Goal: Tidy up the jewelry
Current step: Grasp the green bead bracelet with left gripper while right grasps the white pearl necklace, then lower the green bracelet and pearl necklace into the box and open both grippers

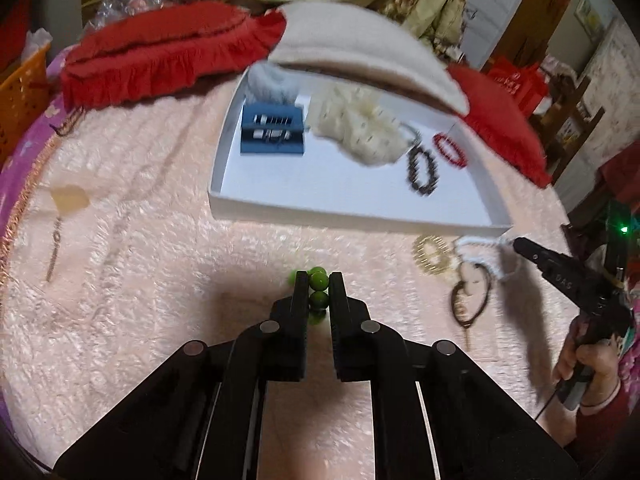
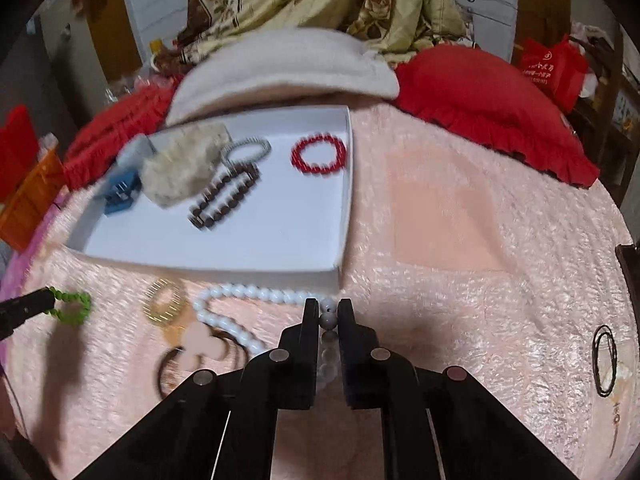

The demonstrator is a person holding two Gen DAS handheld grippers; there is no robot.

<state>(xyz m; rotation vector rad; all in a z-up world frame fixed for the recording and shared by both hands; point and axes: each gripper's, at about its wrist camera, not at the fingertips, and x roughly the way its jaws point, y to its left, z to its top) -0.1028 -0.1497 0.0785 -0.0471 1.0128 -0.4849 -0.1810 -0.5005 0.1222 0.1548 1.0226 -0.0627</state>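
My left gripper (image 1: 319, 280) is shut on a green bead bracelet (image 1: 319, 278), whose beads show between the fingertips; in the right wrist view the same green bracelet (image 2: 72, 306) hangs from that gripper's tip at the far left. My right gripper (image 2: 329, 308) is shut on a white bead necklace (image 2: 232, 294), which trails left across the pink blanket. A white tray (image 1: 352, 216) beyond both holds a red bracelet (image 2: 319, 155), a dark brown bracelet (image 2: 224, 198), a grey bracelet (image 2: 246, 148), a cream fluffy piece (image 2: 182, 172) and a blue box (image 1: 273, 130).
A gold ring-shaped piece (image 2: 165, 303) and a thin dark hoop (image 2: 176, 364) lie on the pink blanket (image 2: 460, 240) before the tray. Another dark hoop (image 2: 605, 360) lies at the far right. Red cushions (image 2: 492, 100), a cream cushion and an orange basket (image 1: 18, 92) ring the area.
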